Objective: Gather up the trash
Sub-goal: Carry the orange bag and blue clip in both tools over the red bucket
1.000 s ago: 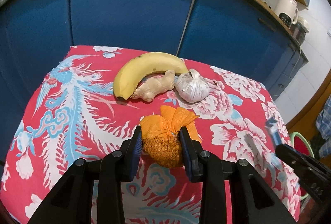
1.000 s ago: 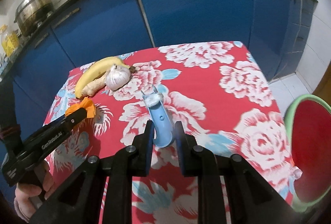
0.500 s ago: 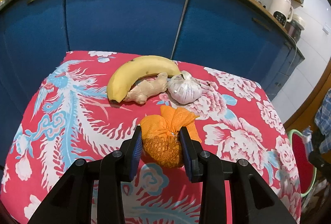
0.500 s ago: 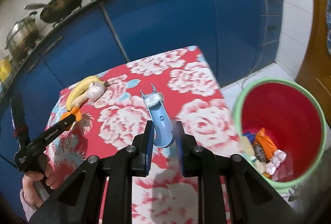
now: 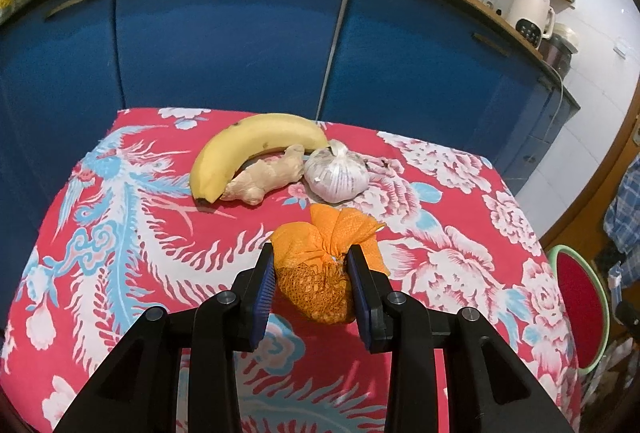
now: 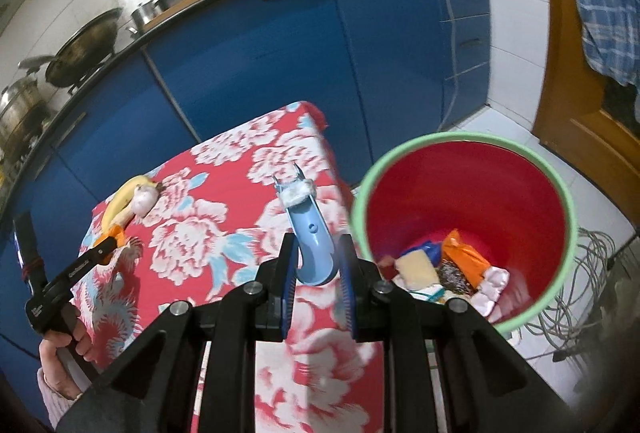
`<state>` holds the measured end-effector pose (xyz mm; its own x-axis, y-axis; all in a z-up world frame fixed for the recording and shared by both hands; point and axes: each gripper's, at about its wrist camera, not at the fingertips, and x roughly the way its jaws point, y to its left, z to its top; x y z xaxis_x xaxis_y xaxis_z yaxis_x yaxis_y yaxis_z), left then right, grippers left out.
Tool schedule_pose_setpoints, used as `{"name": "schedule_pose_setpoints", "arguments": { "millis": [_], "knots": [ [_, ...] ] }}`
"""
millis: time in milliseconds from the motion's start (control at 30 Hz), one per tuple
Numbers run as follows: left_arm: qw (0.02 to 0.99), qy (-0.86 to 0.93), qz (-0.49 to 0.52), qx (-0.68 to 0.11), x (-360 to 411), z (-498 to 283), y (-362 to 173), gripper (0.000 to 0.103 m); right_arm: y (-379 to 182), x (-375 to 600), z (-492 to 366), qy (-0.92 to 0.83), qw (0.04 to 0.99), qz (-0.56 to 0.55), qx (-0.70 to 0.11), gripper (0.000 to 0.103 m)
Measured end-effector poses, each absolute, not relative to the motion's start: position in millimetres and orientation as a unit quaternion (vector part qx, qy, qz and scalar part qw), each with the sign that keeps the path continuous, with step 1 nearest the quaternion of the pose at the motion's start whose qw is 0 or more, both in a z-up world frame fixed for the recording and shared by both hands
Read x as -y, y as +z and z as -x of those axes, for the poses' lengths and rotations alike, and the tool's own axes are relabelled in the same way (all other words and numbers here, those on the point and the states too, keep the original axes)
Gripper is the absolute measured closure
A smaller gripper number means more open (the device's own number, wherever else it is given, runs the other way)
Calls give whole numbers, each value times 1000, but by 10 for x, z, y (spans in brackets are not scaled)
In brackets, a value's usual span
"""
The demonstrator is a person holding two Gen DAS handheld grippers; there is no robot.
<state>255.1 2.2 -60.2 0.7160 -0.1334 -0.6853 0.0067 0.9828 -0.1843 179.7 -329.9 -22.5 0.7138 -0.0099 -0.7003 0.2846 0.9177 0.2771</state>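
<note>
Razor (image 6: 310, 233), blue and plastic, sits pinched by its handle in the right tongs (image 6: 318, 283), hanging over the counter (image 6: 248, 169) edge just beside the red bin (image 6: 472, 185) with the green rim. To drop it well, the right tongs need to be carried across until the razor head is well inside the rim, then opened (a release too near the rim risks a bounce onto the floor). The left tongs (image 5: 312, 283) grip an orange mesh bundle (image 5: 324, 265) resting on the counter, near the banana (image 5: 248, 147), ginger (image 5: 266, 175) and garlic (image 5: 338, 175). That bundle likely goes next; the produce should stay put.
</note>
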Motion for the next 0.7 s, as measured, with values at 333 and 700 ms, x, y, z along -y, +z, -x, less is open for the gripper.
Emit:
{"name": "schedule_pose_setpoints", "arguments": {
  "millis": [333, 700],
  "knots": [
    [927, -67, 69, -364, 248, -2441, -361, 67, -250, 3743, -1526, -124, 902, -210, -356, 80],
    [917, -129, 54, -374, 763, -2285, -193, 67, -490, 4126, -1336, -155, 885, -247, -362, 80]
  ]
}}
